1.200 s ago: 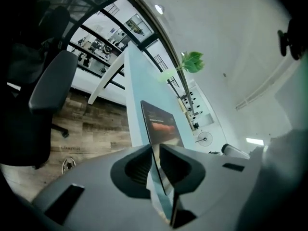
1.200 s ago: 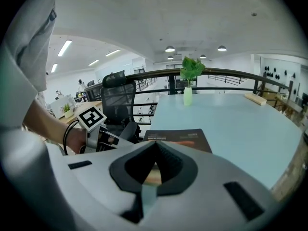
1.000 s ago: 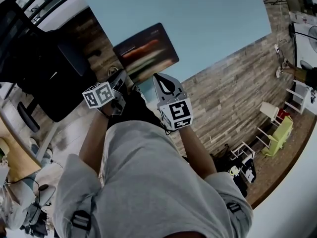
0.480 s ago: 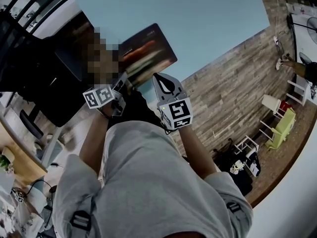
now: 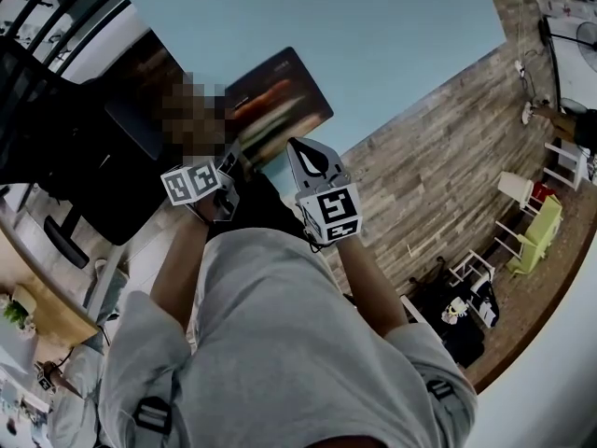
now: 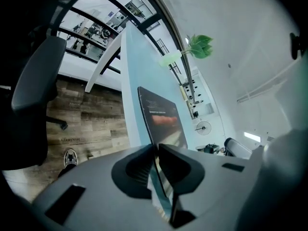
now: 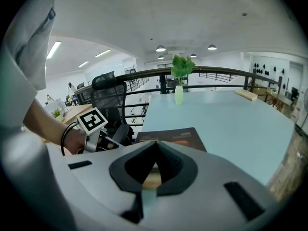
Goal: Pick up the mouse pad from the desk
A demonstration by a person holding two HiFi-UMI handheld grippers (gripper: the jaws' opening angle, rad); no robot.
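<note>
Head view has the mouse pad (image 5: 280, 96) flat on the table (image 5: 392, 35) by its near corner. Its long axis runs away from the left gripper (image 5: 233, 160), whose fingers pinch its near corner. Right gripper (image 5: 295, 146) sits just short, fingers closed, empty.

Open desk (image 5: 401, 35) past mouse pad (image 5: 280, 96); chair (image 5: 75, 147) left
</note>
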